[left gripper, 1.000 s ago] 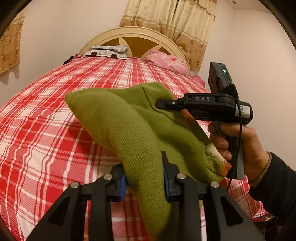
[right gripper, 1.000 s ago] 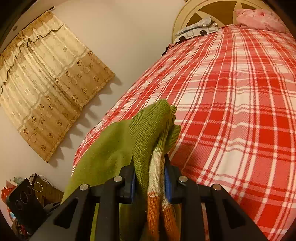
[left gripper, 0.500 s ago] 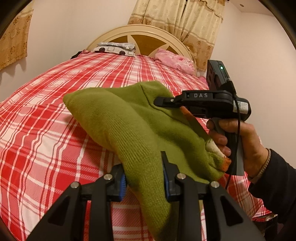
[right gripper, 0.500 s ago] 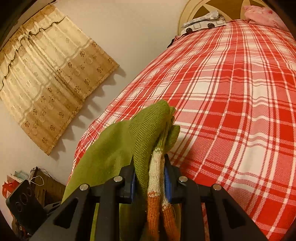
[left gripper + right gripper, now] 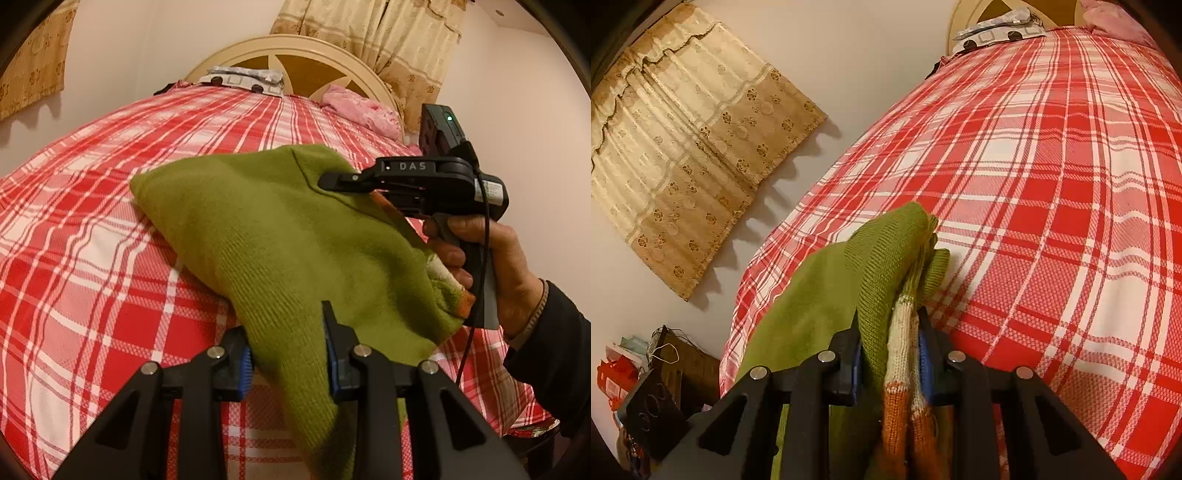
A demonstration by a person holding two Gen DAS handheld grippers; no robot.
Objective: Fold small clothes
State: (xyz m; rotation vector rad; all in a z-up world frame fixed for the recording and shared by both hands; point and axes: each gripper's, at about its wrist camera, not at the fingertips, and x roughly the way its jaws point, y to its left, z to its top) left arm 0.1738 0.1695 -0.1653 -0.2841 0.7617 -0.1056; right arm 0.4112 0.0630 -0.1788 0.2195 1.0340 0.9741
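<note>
A green knitted garment with white and orange striped trim (image 5: 280, 236) hangs between both grippers above the bed's red-and-white plaid cover (image 5: 96, 229). The left gripper (image 5: 288, 354) is clamped on one bunched edge; the right gripper (image 5: 888, 354) — gripped by a hand (image 5: 491, 266) in a dark sleeve — is clamped on the striped edge. The cloth's far fold sags onto the cover.
</note>
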